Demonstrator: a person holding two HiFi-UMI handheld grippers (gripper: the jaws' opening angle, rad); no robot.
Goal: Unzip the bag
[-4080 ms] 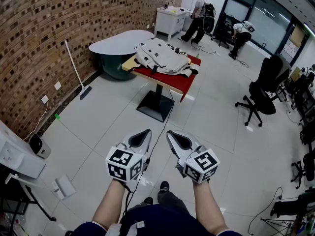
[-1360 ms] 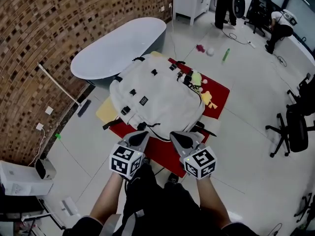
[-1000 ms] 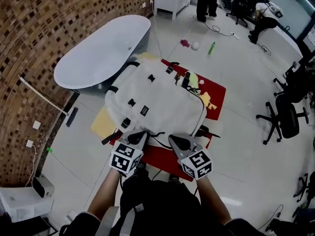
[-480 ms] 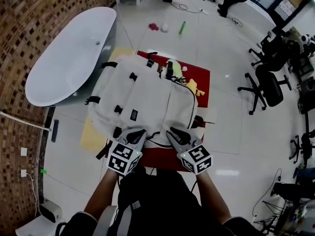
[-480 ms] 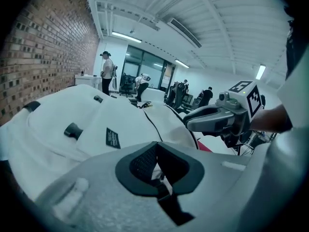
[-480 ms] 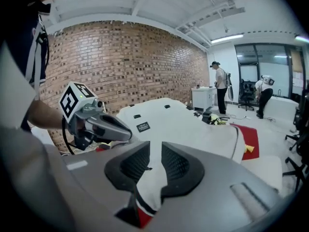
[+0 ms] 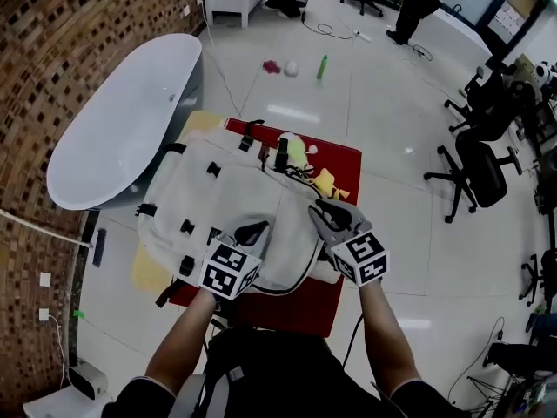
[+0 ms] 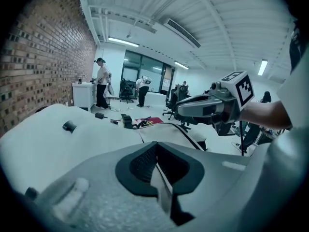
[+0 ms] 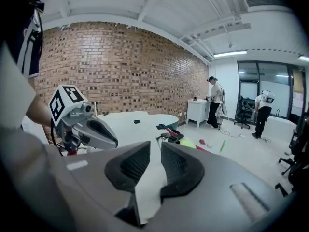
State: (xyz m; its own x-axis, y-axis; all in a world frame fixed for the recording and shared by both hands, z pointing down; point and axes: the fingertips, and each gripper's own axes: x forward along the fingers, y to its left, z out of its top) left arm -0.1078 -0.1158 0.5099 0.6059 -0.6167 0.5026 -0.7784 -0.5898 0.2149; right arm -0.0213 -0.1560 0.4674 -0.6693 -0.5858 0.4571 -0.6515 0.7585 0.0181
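left claw [image 7: 254, 231], right claw [image 7: 322, 210] over white bag [image 7: 231, 181]; print illegible

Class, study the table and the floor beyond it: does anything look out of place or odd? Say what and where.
Three small things lie loose on the floor beyond the table: a pink item, a white ball and a green bottle. A white bathtub beside the brick wall looks odd among office chairs.

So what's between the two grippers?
Only bare bag fabric, in the head view, between the left gripper and the right gripper, whose empty jaws have just been opening.
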